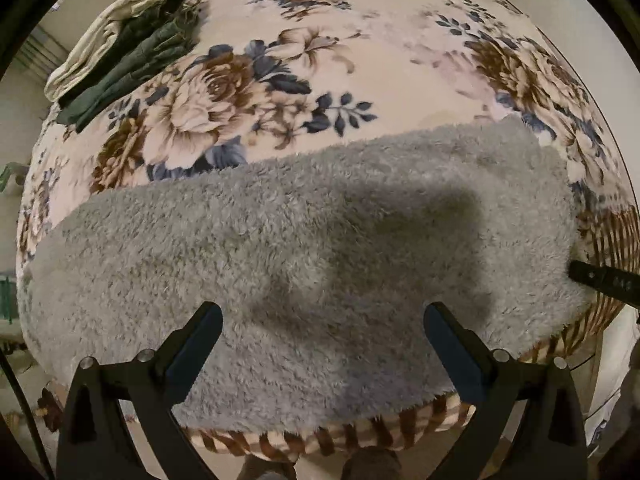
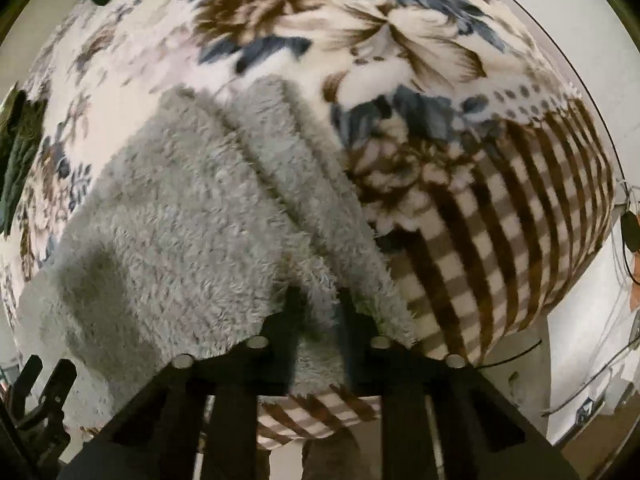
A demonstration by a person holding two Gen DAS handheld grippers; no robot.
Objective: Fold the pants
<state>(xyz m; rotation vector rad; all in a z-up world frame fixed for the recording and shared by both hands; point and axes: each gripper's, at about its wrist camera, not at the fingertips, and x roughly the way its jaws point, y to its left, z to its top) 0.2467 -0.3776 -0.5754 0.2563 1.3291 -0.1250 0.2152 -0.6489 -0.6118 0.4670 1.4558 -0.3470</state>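
R gripper (image 2: 318, 300) jaws pinched on near edge of fluffy grey fleece pants (image 1: 304, 240), lying flat across floral cream blanket (image 1: 360, 60) w/ brown check border; L gripper (image 1: 322, 320) jaws spread above same edge, nothing held; step: taking hold for fold; next: L must close on hem, lift evenly w/ R; far left, folded dark-green/cream clothes stack (image 1: 120, 52), no obstruction.

This looks like a bedroom in a home. A soft blanket (image 1: 320, 52) with big brown and blue flowers and a checked edge covers what looks like a bed. Folded clothes (image 1: 120, 60) sit in a pile at the upper left. Fluffy grey pants (image 1: 280, 240) lie on it.
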